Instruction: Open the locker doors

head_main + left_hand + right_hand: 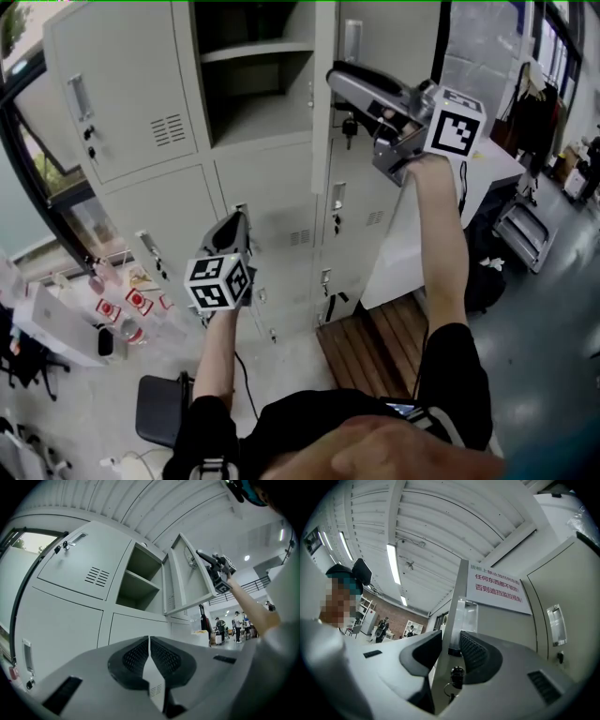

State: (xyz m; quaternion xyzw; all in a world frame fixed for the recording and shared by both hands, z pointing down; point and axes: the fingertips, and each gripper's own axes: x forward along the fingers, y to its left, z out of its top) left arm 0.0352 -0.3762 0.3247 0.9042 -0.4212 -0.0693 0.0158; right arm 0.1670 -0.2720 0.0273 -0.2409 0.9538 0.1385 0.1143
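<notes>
Locker door (497,620), swung open, stands edge-on between the fingers of the right gripper (451,645), which are clamped on that edge. A key (456,673) hangs just below them. The left gripper (149,643) has its fingers pressed together on nothing, with closed lockers (61,620) beyond their tips.

White notice (497,587) on the locker (576,597) reads, in red, 任何东西都不能放 否则遮挡监控视频
</notes>
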